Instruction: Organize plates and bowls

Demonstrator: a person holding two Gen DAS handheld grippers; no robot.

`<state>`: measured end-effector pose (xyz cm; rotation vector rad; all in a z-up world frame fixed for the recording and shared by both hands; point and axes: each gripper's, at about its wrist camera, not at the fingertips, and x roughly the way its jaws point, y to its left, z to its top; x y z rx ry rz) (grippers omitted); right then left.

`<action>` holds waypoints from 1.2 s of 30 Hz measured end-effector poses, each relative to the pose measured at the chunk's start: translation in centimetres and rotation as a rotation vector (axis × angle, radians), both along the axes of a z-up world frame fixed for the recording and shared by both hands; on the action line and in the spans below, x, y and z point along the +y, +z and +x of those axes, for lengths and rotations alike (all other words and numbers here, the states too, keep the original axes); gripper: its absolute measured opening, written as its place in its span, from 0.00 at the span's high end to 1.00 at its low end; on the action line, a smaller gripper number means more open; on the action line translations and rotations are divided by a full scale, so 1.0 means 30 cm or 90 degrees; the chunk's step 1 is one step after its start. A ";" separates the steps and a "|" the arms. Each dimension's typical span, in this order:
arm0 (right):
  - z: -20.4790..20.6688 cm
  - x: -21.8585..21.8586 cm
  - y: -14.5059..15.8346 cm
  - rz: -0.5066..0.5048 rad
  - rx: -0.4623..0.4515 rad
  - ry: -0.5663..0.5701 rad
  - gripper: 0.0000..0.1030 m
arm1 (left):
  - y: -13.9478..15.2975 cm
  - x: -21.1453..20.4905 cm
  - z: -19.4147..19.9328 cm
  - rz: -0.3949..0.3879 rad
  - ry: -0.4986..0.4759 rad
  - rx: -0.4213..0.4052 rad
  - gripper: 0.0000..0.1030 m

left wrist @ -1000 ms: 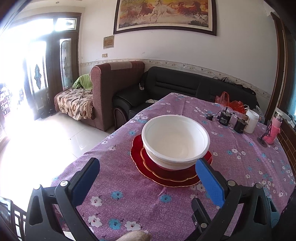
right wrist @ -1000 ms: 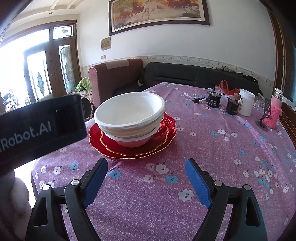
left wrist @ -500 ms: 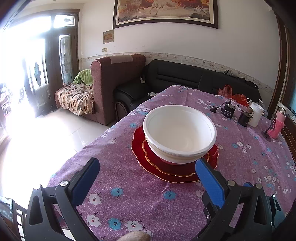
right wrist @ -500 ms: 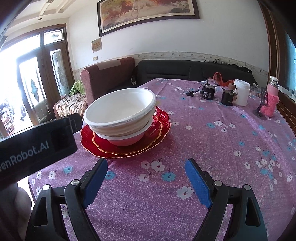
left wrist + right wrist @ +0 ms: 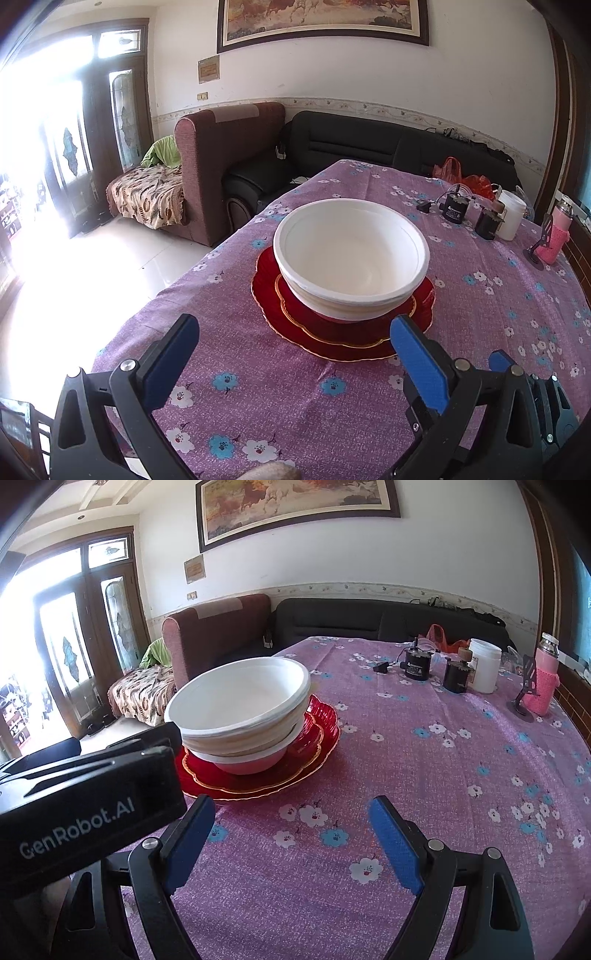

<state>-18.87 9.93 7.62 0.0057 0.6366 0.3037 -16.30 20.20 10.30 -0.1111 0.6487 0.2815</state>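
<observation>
From your left wrist camera, your left hand-held gripper [image 5: 291, 343] hangs above the bench [image 5: 258, 398] with its blue-padded fingers [image 5: 417, 363] spread wide apart and nothing between them. Just ahead of the fingertips stands the stack: white bowls [image 5: 351, 254] nested together, sitting on red plates [image 5: 295, 325] with gold rims, a smaller plate on a larger one. The stack rests on the purple flowered cloth, near the bench's left edge. Farther back on the right are a white jar [image 5: 511, 219], two dark small devices [image 5: 454, 212] and a pink bottle [image 5: 554, 240].

From your right wrist camera, your right hand-held gripper [image 5: 291, 823] is likewise spread wide and holds nothing, its fingers [image 5: 395, 845] over bare cloth. The bowls [image 5: 240, 709] on the red plates [image 5: 258, 782] lie ahead and to the left, apart from the fingertips. The black body of your left hand-held gripper [image 5: 85, 805] fills the left foreground, just beside the plates.
</observation>
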 end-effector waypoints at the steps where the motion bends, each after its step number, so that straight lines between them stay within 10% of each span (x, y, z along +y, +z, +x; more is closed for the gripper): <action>1: 0.002 -0.003 -0.002 0.002 0.001 -0.002 0.13 | -0.002 -0.002 0.002 0.000 -0.001 0.001 0.00; 36: 0.118 0.067 0.004 -0.033 0.046 -0.002 0.13 | -0.053 0.055 0.052 -0.026 0.002 0.028 0.00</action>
